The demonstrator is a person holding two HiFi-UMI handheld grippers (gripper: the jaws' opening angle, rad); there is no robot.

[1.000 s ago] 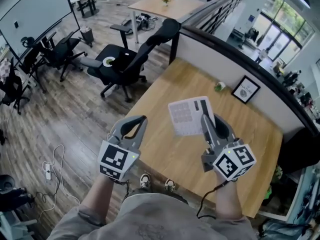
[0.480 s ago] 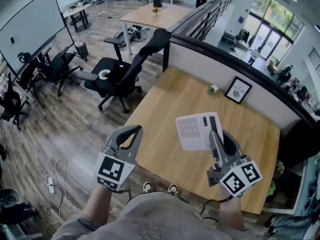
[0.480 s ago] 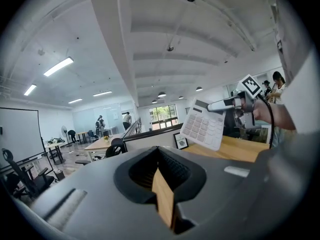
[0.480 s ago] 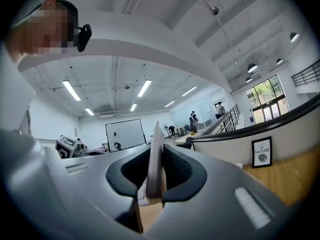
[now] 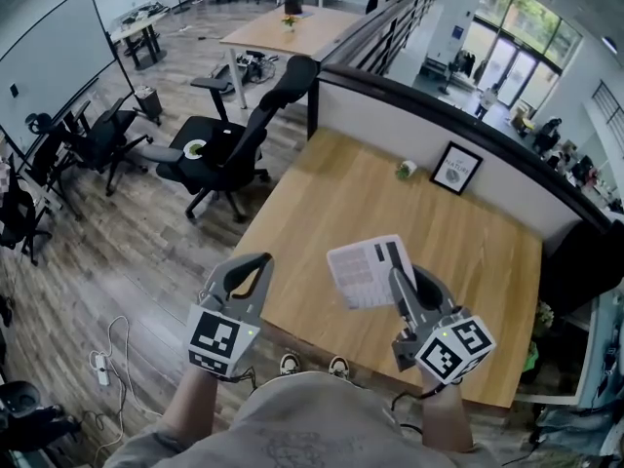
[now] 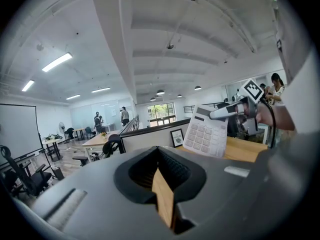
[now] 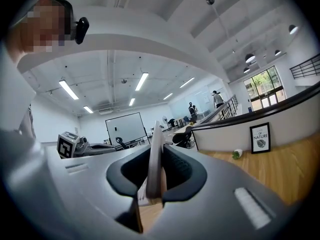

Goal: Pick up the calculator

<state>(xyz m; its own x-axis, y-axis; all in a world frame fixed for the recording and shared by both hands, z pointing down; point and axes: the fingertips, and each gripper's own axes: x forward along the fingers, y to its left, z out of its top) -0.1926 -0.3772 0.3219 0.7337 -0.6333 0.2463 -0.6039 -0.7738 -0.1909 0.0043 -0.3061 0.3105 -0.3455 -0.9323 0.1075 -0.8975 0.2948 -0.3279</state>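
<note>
The calculator is white with grey keys and a dark display. It hangs tilted in the air above the near part of the wooden table, with my right gripper shut on its right edge. In the right gripper view the calculator shows edge-on between the pads. The left gripper view shows its key face under the right gripper. My left gripper hovers off the table's near left corner, shut and holding nothing.
A framed picture and a small potted plant stand at the table's far edge against a low partition. A black office chair stands on the floor to the left. A white cable lies on the floor.
My right gripper has carried the calculator back toward me, from over the table's middle to near its front edge. The left gripper has hardly shifted.
</note>
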